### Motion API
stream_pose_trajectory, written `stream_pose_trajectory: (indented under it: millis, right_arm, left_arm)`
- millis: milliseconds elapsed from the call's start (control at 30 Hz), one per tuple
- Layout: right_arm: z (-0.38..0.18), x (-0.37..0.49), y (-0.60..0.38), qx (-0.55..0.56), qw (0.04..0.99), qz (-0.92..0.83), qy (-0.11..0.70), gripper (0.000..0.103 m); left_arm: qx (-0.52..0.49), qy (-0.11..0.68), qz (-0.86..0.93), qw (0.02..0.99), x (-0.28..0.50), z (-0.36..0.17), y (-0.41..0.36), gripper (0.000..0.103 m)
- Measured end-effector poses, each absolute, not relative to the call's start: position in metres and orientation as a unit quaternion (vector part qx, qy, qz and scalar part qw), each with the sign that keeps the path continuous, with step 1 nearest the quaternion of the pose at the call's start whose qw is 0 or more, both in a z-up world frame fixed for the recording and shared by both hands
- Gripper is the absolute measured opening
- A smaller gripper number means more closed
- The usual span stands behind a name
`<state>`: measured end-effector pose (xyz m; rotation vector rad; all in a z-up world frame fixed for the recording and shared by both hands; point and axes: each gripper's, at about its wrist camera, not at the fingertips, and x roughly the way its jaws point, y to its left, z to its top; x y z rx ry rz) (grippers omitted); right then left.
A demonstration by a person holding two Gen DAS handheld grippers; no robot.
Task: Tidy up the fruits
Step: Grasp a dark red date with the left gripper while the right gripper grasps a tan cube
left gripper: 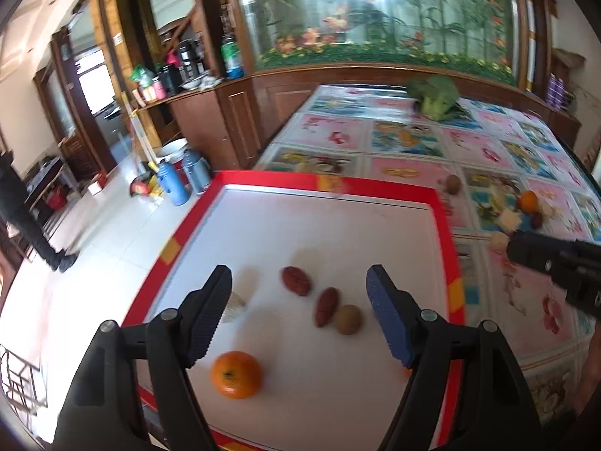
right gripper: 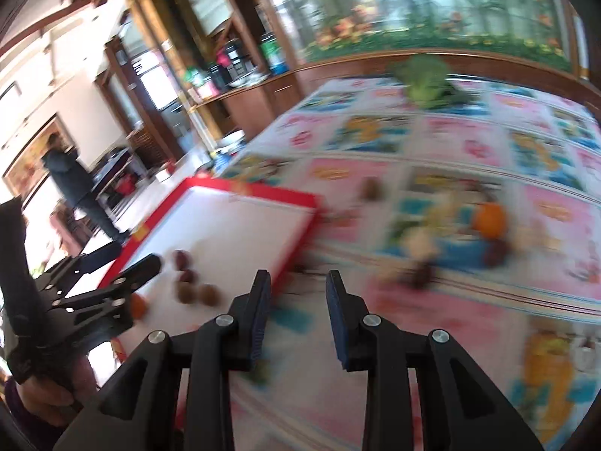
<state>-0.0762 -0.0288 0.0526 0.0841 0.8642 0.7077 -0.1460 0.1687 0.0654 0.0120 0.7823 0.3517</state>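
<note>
A white tray with a red rim [left gripper: 379,185] lies at the table's left; it also shows in the right wrist view [right gripper: 259,190]. On it lie an orange [left gripper: 236,374], two red dates [left gripper: 296,281], a kiwi [left gripper: 348,319] and a pale garlic-like piece [left gripper: 233,305]. My left gripper [left gripper: 300,300] is open and empty above these. On the patterned cloth lie a kiwi [left gripper: 453,184], an orange [left gripper: 529,201], a date [left gripper: 537,220] and pale pieces [left gripper: 508,220]. My right gripper [right gripper: 298,300] is open and empty over the cloth right of the tray; it shows at the right of the left wrist view [left gripper: 516,250].
A broccoli head [left gripper: 435,97] sits at the table's far side. A wooden cabinet with bottles [left gripper: 195,75] and an aquarium [left gripper: 375,18] stand behind. Blue thermoses [left gripper: 176,182] stand on the floor left. A person in black [right gripper: 75,188] stands far left.
</note>
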Motion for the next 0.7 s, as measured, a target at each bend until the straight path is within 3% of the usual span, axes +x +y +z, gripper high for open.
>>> stream_pose_trajectory:
  millis: [367, 700]
  right_arm:
    - [0.036, -0.037, -0.156, 0.057, 0.882, 0.203, 0.422, 0.030]
    - [0.023, 0.009, -0.161, 0.049, 0.873, 0.190, 0.447, 0.030]
  left_arm:
    - [0.015, 0.415, 0.040, 0.909, -0.119, 0.069, 0.091, 0.075]
    - [0.028, 0.456, -0.028, 0.889, -0.100, 0.053, 0.040, 0.075]
